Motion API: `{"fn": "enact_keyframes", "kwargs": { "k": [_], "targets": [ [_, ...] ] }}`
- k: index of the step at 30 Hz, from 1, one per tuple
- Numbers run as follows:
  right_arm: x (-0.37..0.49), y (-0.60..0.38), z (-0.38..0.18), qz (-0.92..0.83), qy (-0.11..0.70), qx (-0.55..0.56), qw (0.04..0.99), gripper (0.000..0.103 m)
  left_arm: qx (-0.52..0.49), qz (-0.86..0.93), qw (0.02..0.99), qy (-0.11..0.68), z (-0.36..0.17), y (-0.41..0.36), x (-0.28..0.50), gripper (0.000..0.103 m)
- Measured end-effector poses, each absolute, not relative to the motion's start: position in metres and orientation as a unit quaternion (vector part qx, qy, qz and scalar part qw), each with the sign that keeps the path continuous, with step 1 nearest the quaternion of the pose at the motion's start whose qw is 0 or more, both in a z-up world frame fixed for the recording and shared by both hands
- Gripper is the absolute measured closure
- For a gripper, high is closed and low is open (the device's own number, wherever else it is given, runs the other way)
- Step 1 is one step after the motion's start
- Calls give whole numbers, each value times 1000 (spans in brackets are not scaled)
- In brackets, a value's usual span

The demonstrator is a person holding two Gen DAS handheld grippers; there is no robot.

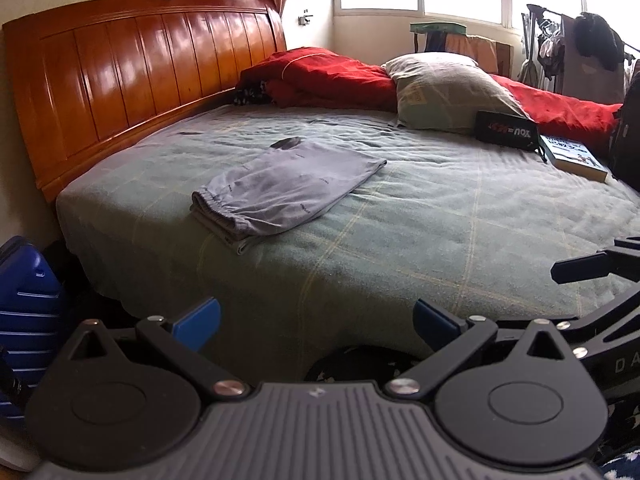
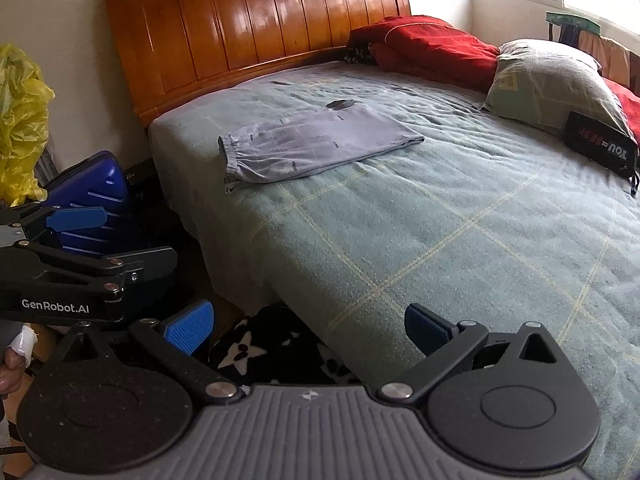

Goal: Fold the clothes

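A glossy slatted wooden headboard backs the bed, whose nubbly green blanket carries the grey shorts, folded flat with the gathered waistband toward the near edge. Both the left gripper and right gripper hang released, blue ribbed pads apart, short of the mattress. Only the right view shows crinkled yellow plastic; only the left shows a book and a clothes rack by the window.

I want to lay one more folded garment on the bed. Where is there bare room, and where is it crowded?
The widest bare patch of the bedspread lies between the folded grey shorts and the pillow, reaching to the near edge. A narrower strip runs between shorts and headboard. The far side is crowded: pillow, red blanket, black case, book.
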State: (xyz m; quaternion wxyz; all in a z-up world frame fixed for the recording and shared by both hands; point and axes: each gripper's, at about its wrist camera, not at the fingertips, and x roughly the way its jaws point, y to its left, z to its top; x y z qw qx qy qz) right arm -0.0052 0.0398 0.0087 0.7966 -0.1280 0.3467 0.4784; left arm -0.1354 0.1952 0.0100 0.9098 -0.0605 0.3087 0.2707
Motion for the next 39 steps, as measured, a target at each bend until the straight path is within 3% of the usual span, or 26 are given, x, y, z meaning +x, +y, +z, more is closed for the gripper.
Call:
{"fn": "enact_keyframes", "kwargs": {
  "k": [39],
  "targets": [
    [-3,36,7,474,345,-127,800,0,-56,261,914,304,16,188,-134,1]
  ]
}}
